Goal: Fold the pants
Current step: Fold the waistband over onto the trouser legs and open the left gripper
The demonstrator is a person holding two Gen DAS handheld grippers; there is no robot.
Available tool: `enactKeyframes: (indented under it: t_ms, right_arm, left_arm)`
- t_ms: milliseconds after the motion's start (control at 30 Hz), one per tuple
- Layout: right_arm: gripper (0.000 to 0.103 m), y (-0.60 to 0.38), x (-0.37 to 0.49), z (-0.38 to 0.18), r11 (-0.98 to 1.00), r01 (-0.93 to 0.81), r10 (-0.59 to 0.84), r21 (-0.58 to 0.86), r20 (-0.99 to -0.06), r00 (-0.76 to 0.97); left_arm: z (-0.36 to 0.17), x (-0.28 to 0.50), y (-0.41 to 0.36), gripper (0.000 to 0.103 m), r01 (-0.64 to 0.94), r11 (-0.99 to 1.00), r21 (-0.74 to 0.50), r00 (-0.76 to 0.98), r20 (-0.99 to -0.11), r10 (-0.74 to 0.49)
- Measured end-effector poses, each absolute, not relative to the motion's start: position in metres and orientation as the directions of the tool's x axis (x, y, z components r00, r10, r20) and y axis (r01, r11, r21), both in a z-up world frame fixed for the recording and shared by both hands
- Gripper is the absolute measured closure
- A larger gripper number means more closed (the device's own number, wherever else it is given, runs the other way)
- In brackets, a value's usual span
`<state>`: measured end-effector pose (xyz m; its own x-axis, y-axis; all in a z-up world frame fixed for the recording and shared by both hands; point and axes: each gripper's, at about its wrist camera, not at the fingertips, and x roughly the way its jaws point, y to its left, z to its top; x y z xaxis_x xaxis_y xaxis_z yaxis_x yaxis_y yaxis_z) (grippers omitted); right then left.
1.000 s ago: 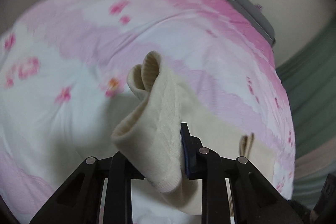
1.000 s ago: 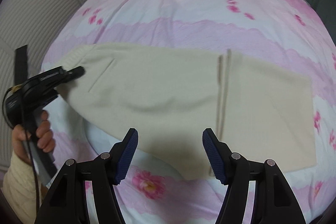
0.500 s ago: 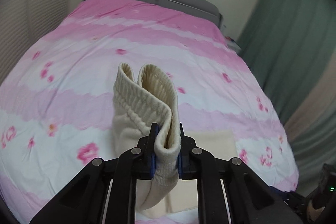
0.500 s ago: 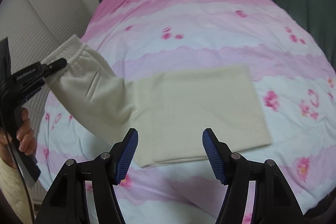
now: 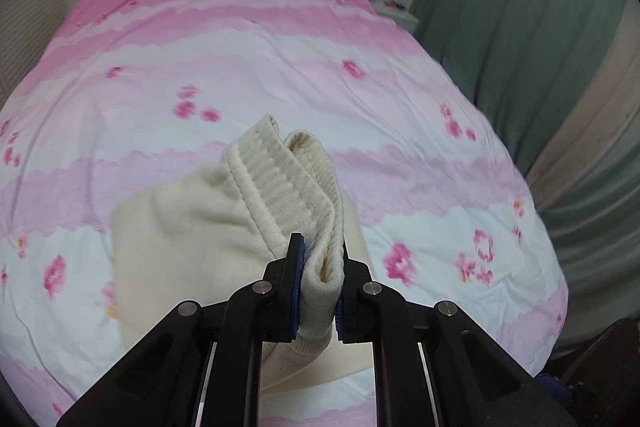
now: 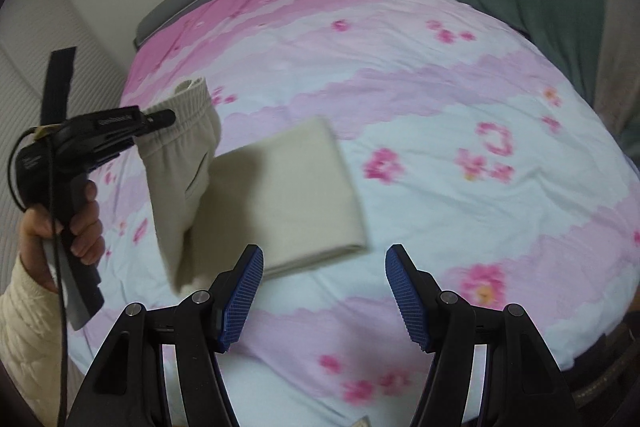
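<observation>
- The left tool (image 5: 320, 275) was clamped on the waistband (image 5: 288, 187) of the pants (image 6: 280, 195), lifting it above the bed (image 6: 440, 107).
- The right tool (image 6: 324, 291) hung open and empty.
- Mid-fold: the waistband likely needed carrying across onto the flat folded legs.

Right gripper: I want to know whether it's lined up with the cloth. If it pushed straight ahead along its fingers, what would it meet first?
Probably the pink bedspread, just right of the folded cream pants; depth is uncertain.
</observation>
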<state>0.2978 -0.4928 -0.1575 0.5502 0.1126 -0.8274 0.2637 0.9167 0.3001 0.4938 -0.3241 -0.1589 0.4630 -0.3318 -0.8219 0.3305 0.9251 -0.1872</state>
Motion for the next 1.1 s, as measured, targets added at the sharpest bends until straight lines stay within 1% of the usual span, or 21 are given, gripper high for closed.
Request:
enactKeyframes:
  t_ms: [67, 133, 267, 400, 467, 500, 533, 567, 600, 667, 767, 800, 833, 867, 967, 1100]
  right_arm:
    - [0.038, -0.514, 0.289, -0.163, 0.910, 0.289, 0.101, 0.297, -0.835, 0.541]
    - [0.038, -0.532, 0.281, -0.168, 0.901, 0.313, 0.096, 0.301, -0.840, 0.533]
    - [0.038, -0.566, 0.267, -0.180, 0.881, 0.362, 0.084, 0.304, -0.854, 0.513]
    - [0.038, -0.589, 0.259, -0.186, 0.870, 0.393, 0.070, 0.297, -0.864, 0.498]
    - [0.038, -0.598, 0.258, -0.189, 0.866, 0.403, 0.068, 0.295, -0.869, 0.490]
    - [0.038, -0.601, 0.258, -0.190, 0.865, 0.406, 0.068, 0.295, -0.871, 0.487]
    - [0.038, -0.604, 0.259, -0.191, 0.864, 0.407, 0.070, 0.296, -0.872, 0.484]
    - [0.038, -0.606, 0.259, -0.192, 0.864, 0.408, 0.072, 0.296, -0.874, 0.481]
    - [0.038, -0.607, 0.260, -0.193, 0.864, 0.408, 0.074, 0.297, -0.875, 0.479]
    - [0.038, -0.607, 0.263, -0.194, 0.865, 0.405, 0.080, 0.296, -0.878, 0.471]
    - [0.038, -0.603, 0.270, -0.194, 0.872, 0.377, 0.108, 0.312, -0.874, 0.474]
    - [0.038, -0.601, 0.272, -0.193, 0.877, 0.364, 0.113, 0.313, -0.871, 0.477]
    - [0.038, -0.599, 0.274, -0.192, 0.881, 0.353, 0.117, 0.314, -0.870, 0.480]
    - [0.038, -0.596, 0.277, -0.192, 0.885, 0.343, 0.123, 0.314, -0.869, 0.479]
    - [0.038, -0.585, 0.288, -0.190, 0.893, 0.303, 0.158, 0.332, -0.862, 0.481]
    - [0.038, -0.567, 0.303, -0.189, 0.908, 0.240, 0.198, 0.345, -0.855, 0.479]
  left_arm:
    - [-0.170, 0.492, -0.348, 0.089, 0.346, 0.920, -0.182, 0.441, -0.834, -0.331]
    - [-0.185, 0.490, -0.374, 0.089, 0.371, 0.917, -0.147, 0.430, -0.848, -0.310]
    - [-0.239, 0.491, -0.420, 0.089, 0.400, 0.915, -0.049, 0.362, -0.909, -0.207]
    - [-0.277, 0.484, -0.438, 0.087, 0.414, 0.910, -0.019, 0.296, -0.943, -0.155]
    - [-0.287, 0.482, -0.438, 0.082, 0.405, 0.914, -0.026, 0.277, -0.949, -0.149]
    - [-0.291, 0.483, -0.437, 0.073, 0.394, 0.918, -0.048, 0.255, -0.954, -0.159]
    - [-0.294, 0.483, -0.435, 0.049, 0.379, 0.924, -0.060, 0.234, -0.959, -0.159]
    - [-0.296, 0.485, -0.432, 0.037, 0.359, 0.931, -0.062, 0.222, -0.963, -0.150]
    - [-0.296, 0.484, -0.429, 0.033, 0.341, 0.937, -0.071, 0.226, -0.962, -0.155]
    - [-0.292, 0.482, -0.420, 0.033, 0.318, 0.944, -0.092, 0.222, -0.960, -0.168]
    - [-0.276, 0.474, -0.401, 0.032, 0.286, 0.946, -0.156, 0.220, -0.950, -0.223]
    - [-0.266, 0.469, -0.391, 0.028, 0.277, 0.946, -0.168, 0.235, -0.943, -0.237]
    - [-0.258, 0.464, -0.383, 0.023, 0.272, 0.948, -0.168, 0.250, -0.939, -0.238]
    - [-0.251, 0.460, -0.376, 0.022, 0.269, 0.949, -0.164, 0.264, -0.935, -0.237]
    - [-0.228, 0.448, -0.348, 0.022, 0.256, 0.955, -0.151, 0.314, -0.921, -0.230]
    - [-0.202, 0.433, -0.299, 0.021, 0.188, 0.978, -0.086, 0.388, -0.909, -0.155]
